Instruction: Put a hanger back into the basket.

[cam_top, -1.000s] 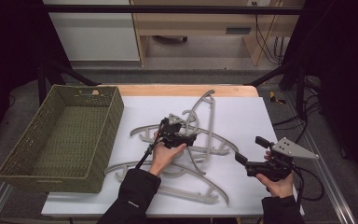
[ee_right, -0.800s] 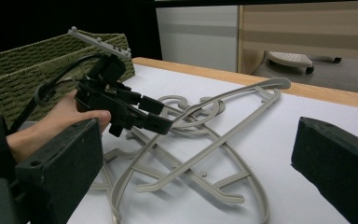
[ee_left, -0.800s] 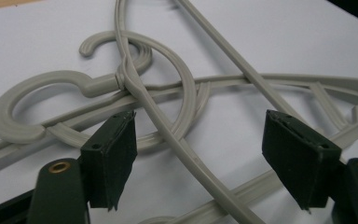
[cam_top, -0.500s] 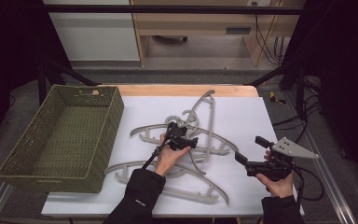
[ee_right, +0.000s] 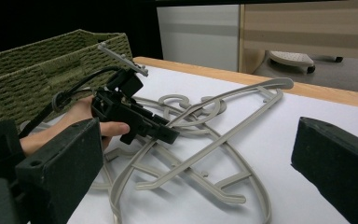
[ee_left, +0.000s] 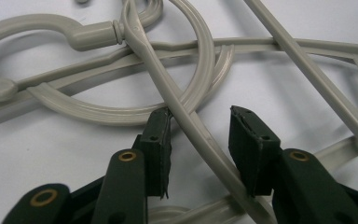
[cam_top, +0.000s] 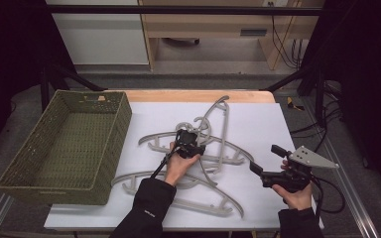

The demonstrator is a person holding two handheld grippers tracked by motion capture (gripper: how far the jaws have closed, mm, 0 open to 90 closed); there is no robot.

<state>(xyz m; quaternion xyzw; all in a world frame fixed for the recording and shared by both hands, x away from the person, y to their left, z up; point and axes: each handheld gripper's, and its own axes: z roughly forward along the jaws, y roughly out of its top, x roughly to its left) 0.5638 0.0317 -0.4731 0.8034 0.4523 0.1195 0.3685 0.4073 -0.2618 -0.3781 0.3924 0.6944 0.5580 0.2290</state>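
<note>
Grey plastic hangers (cam_top: pixel 198 148) tangled on white table (cam_top: pixel 258 124), none in green woven basket (cam_top: pixel 64 144) yet. Left gripper (ee_left: pixel 200 135) wide around one hanger arm, not pinching. Right gripper (cam_top: pixel 260 171) wide, empty.

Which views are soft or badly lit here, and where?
High view: table top evenly lit, surroundings fall to near black, overall a bit soft. Left gripper view: hangers sharp mid-frame with soft shadows on the white surface, left tool slightly soft at the bottom edge. Right gripper view: right tool blurred in the foreground, basket and left tool reasonably sharp, top left corner black.
</note>
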